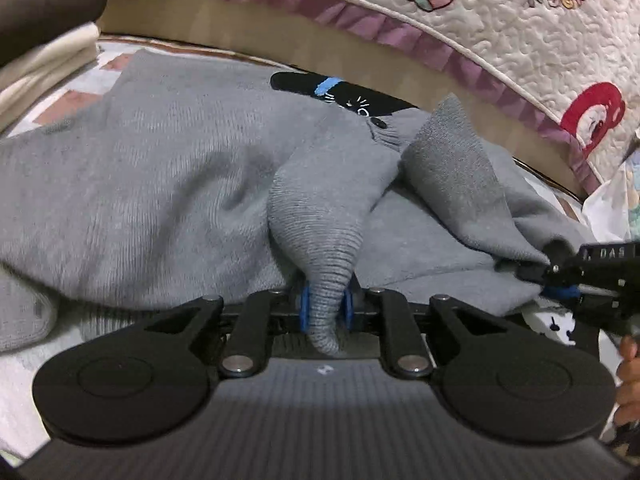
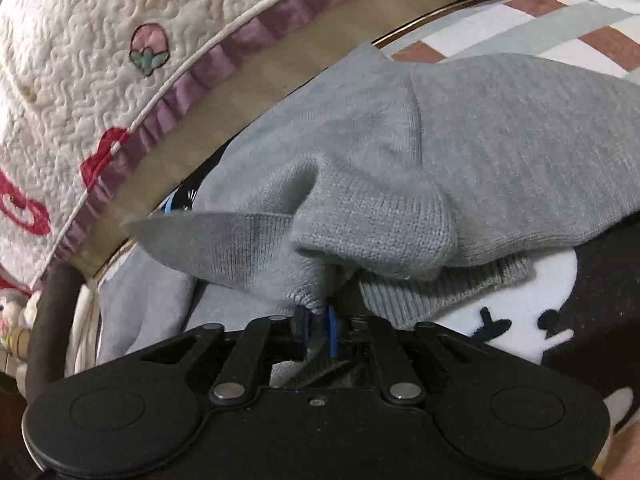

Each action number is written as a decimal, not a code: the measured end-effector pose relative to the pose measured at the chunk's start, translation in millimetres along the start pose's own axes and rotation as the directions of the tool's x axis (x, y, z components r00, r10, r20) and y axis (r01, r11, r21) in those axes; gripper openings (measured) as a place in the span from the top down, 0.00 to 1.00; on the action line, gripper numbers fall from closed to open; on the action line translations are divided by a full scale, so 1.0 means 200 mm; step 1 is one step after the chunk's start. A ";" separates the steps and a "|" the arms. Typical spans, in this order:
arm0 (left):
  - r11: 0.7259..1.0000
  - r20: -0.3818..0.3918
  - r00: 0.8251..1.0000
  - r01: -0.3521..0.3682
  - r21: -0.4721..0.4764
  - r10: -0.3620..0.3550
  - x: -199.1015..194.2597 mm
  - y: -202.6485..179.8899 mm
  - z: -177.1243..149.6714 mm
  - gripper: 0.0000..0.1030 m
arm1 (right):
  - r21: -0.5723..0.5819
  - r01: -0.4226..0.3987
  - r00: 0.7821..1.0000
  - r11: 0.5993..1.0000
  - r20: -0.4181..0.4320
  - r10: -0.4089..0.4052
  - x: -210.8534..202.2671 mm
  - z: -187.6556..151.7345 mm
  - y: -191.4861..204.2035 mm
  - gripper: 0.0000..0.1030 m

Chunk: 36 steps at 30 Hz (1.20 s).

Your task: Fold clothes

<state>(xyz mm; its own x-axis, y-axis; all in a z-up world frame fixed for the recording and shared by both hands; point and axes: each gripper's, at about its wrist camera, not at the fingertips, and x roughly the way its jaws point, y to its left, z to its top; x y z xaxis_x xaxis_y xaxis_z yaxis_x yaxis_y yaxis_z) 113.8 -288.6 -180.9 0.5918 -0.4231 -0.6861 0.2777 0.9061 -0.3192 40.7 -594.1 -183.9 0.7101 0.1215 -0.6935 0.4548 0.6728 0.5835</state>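
A grey knitted sweater (image 1: 160, 184) lies crumpled on the bed and fills the middle of both views. Its ribbed cuff (image 1: 328, 280) hangs down between the blue pads of my left gripper (image 1: 326, 308), which is shut on it. At the right edge of the left wrist view, my right gripper (image 1: 528, 268) pinches a raised fold of the same sweater. In the right wrist view, the right gripper (image 2: 319, 328) has grey knit (image 2: 380, 232) bunched between its blue pads, and the fabric hides its fingertips.
A quilted white bedspread (image 1: 500, 32) with a purple ruffle curves along the far side. A black garment with a blue stripe (image 1: 332, 88) lies behind the sweater. Cream folded cloth (image 1: 44, 60) sits at far left. A black-and-white fleece (image 2: 540, 312) lies under the sweater's hem.
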 end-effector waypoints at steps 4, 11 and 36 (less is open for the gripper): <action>0.998 0.055 0.998 -0.006 0.068 0.002 0.00 -0.02 0.09 0.87 | 0.016 -0.010 1.000 1.000 0.007 0.009 0.05 0.02 -0.03 0.77; 0.988 0.330 0.942 0.018 0.151 -0.068 -0.21 -0.11 0.34 0.87 | -0.339 -0.222 0.879 0.914 0.336 0.338 -0.14 0.28 0.27 0.92; 0.998 -0.117 0.992 0.051 -0.035 -0.055 -0.06 0.16 0.03 0.52 | 0.271 -0.049 0.982 0.961 -0.163 0.096 -0.12 0.38 -0.57 0.39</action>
<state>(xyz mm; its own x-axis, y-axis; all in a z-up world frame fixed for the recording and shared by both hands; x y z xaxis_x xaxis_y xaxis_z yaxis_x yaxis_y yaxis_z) 120.1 -254.3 -180.1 0.4830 -0.4693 -0.7392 0.2808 0.8827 -0.3769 12.0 -728.9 -201.2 0.6535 0.3026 -0.6938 0.5480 0.4430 0.7095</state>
